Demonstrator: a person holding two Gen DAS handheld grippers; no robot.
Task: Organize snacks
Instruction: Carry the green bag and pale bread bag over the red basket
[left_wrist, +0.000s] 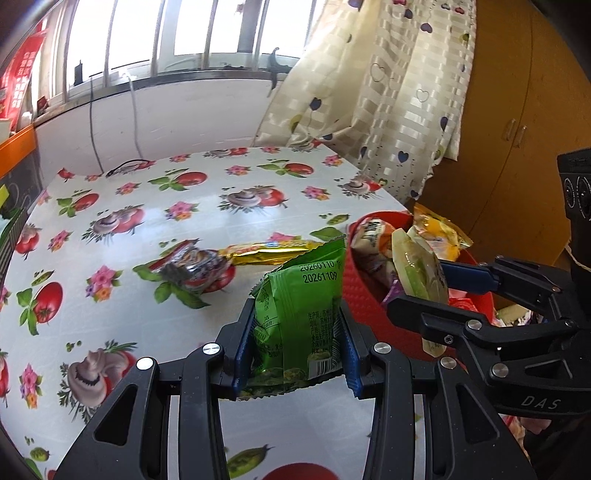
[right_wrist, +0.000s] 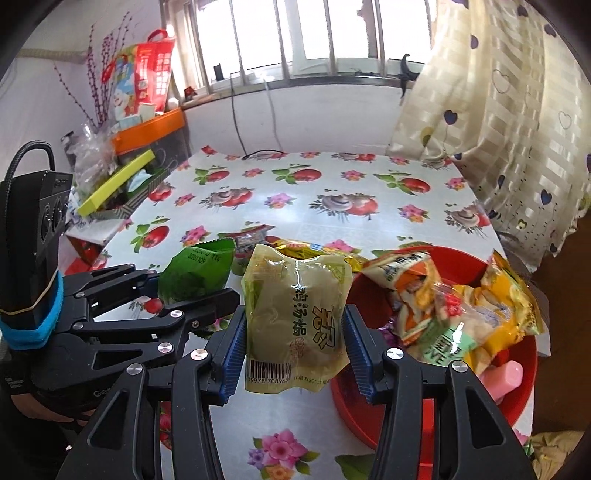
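Left claw (left_wrist: 295, 332) grips green packet (left_wrist: 303, 306) upright, dated 20260110/20261109; right claw (right_wrist: 295, 332) grips pale pouch (right_wrist: 295, 317) upright, barcode lowermost.

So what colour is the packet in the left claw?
Green packet, with dark printed text; clearest in the left wrist view.

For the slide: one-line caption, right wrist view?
Right gripper clamps a pale green sealed snack pouch beside the red plastic basin of snacks.

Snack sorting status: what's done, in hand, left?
Done: several packets already sit in the red bowl. In hand: left tongs grip a green packet; right tongs grip a pale vacuum pouch. Left: a gold stick packet and a red-grey packet lie on the table.
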